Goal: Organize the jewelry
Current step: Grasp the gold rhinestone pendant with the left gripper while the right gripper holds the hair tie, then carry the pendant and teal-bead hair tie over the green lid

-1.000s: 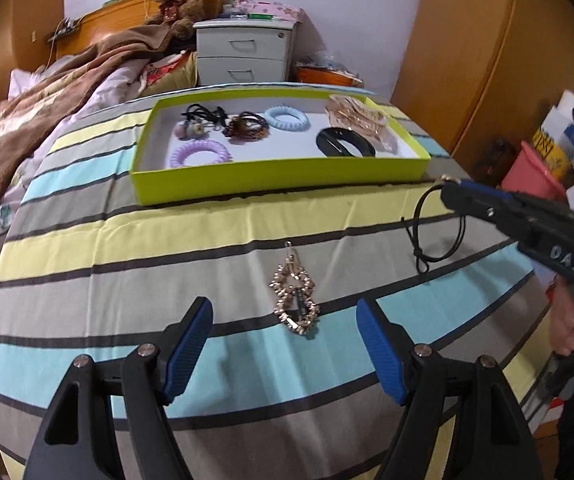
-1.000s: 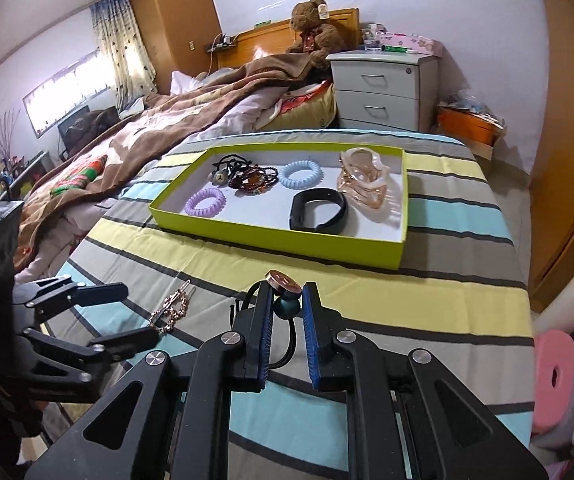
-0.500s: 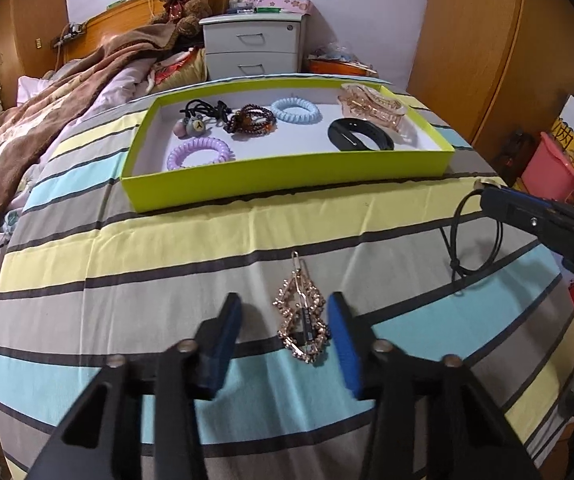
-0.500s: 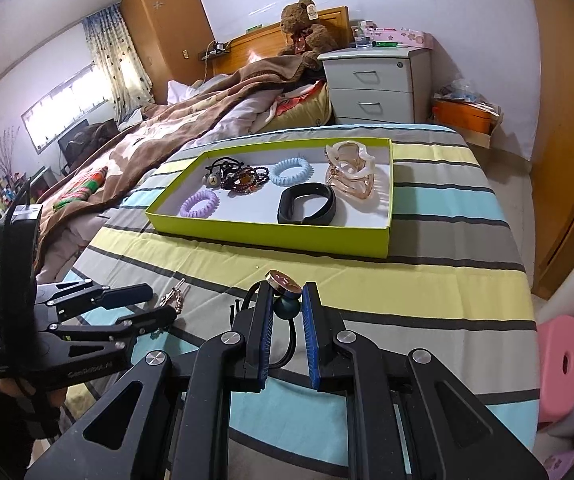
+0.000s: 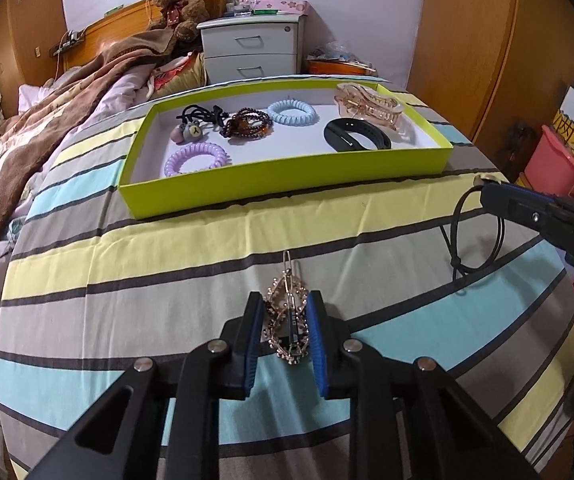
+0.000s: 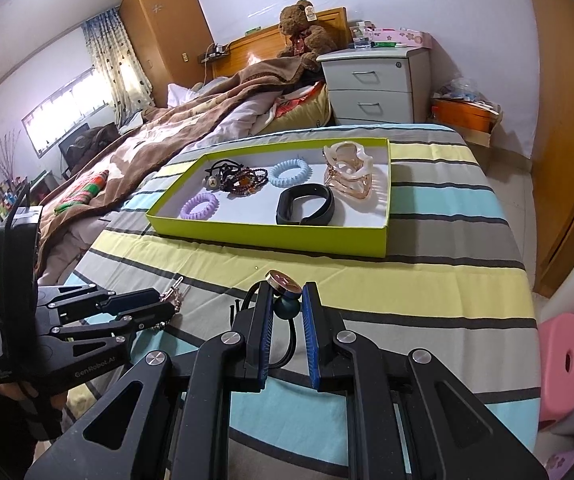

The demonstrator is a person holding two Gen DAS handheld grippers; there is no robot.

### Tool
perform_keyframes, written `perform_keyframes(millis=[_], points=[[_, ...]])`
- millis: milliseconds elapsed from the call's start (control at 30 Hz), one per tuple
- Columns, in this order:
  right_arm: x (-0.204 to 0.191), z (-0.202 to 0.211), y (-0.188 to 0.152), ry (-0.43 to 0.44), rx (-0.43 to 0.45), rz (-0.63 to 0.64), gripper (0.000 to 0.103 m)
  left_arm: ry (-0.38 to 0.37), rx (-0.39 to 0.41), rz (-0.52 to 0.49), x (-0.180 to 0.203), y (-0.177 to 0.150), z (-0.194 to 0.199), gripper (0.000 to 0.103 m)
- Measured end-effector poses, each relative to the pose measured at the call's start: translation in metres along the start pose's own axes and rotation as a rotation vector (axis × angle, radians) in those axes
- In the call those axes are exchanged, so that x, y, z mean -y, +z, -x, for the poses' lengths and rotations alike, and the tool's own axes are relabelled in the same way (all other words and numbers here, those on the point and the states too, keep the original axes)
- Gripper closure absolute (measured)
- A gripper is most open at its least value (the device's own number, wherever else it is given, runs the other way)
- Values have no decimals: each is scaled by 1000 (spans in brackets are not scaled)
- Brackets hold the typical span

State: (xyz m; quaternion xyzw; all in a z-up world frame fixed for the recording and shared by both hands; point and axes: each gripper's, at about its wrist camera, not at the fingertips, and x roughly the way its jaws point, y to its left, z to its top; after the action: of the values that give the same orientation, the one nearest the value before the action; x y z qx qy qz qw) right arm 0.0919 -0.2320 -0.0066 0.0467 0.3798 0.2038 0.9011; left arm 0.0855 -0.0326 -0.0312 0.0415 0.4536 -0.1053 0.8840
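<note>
A gold chain hair clip (image 5: 287, 320) lies on the striped cloth between the blue pads of my left gripper (image 5: 285, 300). Its jaws are closing and the pads touch the clip's sides. The same left gripper (image 6: 167, 304) and hair clip (image 6: 171, 294) show at the left of the right wrist view. My right gripper (image 6: 287, 288) is shut on a black hair tie (image 6: 287, 306) with a dark ball and a round gold-rimmed charm. The hair tie's cord (image 5: 475, 236) hangs below the right gripper (image 5: 487, 192). The lime-green tray (image 5: 287, 184) sits further back.
The tray (image 6: 267, 240) holds a purple coil tie (image 5: 197, 158), a blue coil tie (image 5: 291, 111), a black band (image 5: 357, 140), a clear claw clip (image 5: 367, 106), a bead bracelet (image 5: 247, 124) and black ties. A bed with a brown blanket (image 6: 147, 152) is on the left. A pink stool (image 6: 563, 356) stands at the right.
My left gripper's jaws have come in from wide apart to the sides of the gold hair clip. The right gripper has kept its grip on the hair tie.
</note>
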Motion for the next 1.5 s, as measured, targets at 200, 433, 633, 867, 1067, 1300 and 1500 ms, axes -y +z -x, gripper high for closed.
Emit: perform_keyframes(millis=[200, 433, 633, 867, 1067, 1300, 1500], points=[[0, 1, 0, 2, 0, -1, 88, -16, 13, 15, -3, 1, 3, 89], [0, 1, 0, 0, -2, -1, 88, -25, 19, 25, -5, 2, 5, 89], [-2, 2, 2, -2, -4, 1, 88, -32, 27, 30, -8, 2, 8, 100], [-2, 2, 2, -2, -1, 1, 88, -41, 40, 34, -8, 2, 13, 101], [-4, 3, 4, 2, 4, 0, 88, -46, 26, 69, -15, 0, 7, 98], [-3, 2, 4, 0, 4, -4, 88, -45, -7, 69, -14, -2, -1, 38], [-3, 3, 4, 1, 4, -6, 88, 24, -23, -1, -5, -1, -5, 59]])
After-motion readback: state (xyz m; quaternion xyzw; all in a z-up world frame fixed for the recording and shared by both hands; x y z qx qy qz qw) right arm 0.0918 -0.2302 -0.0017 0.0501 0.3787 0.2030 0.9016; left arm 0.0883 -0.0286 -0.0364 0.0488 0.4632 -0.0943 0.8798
